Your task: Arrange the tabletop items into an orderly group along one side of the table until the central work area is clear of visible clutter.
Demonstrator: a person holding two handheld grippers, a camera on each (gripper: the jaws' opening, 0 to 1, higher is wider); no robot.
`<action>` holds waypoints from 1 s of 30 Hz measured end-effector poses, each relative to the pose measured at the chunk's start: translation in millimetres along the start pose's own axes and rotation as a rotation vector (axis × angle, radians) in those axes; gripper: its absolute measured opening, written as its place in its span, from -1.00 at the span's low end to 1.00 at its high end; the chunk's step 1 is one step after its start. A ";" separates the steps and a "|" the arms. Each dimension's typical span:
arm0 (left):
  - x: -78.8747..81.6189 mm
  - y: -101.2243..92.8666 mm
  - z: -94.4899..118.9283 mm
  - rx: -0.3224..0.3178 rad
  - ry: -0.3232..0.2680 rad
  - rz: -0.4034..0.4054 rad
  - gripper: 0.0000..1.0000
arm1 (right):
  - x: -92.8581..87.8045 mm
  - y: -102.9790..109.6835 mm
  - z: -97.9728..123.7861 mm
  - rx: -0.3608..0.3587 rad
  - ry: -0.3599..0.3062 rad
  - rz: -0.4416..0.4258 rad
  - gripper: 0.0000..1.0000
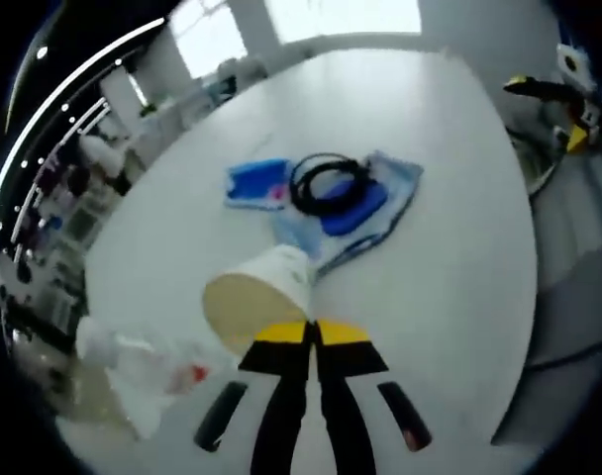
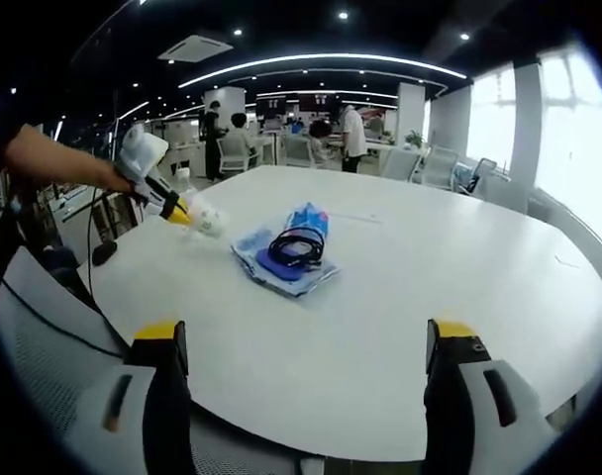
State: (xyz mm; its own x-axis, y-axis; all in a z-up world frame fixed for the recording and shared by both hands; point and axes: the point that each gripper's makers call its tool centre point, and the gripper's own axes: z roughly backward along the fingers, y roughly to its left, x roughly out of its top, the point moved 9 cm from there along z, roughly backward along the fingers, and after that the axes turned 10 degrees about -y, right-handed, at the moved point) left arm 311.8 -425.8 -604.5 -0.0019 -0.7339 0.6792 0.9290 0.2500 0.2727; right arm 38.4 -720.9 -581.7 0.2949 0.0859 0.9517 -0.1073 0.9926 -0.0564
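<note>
An open-plan office: a white meeting table (image 2: 400, 297), desk rows, swivel chairs (image 2: 237, 150), ceiling strip lights (image 2: 321, 61).

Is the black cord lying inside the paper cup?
No, the black cord is coiled on top of the blue cloth, while the paper cup is apart from it, pinched in the left gripper.

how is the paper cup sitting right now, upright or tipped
Tipped. In the left gripper view the paper cup is held on its side at the tips of the shut left gripper, its mouth facing the camera; whether anything is inside cannot be told.
</note>
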 end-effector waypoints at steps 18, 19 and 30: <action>-4.2 27.3 -10.3 -0.082 0.157 -0.117 -0.99 | -1.1 -1.1 1.1 -0.012 0.016 0.002 0.95; -4.3 28.3 -10.7 -0.087 0.166 -0.125 -0.99 | -1.2 -1.0 1.2 -0.013 0.018 0.003 0.95; -5.3 33.9 -18.1 -0.122 0.251 -0.211 -0.96 | -2.7 -0.3 2.0 -0.013 0.032 0.008 0.92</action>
State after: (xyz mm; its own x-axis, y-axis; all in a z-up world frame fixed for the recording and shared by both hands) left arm 350.0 -424.8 -611.2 -0.1216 -0.8976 0.4237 0.9553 0.0101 0.2955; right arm 35.7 -721.6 -583.6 0.3240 0.0959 0.9412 -0.0970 0.9930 -0.0678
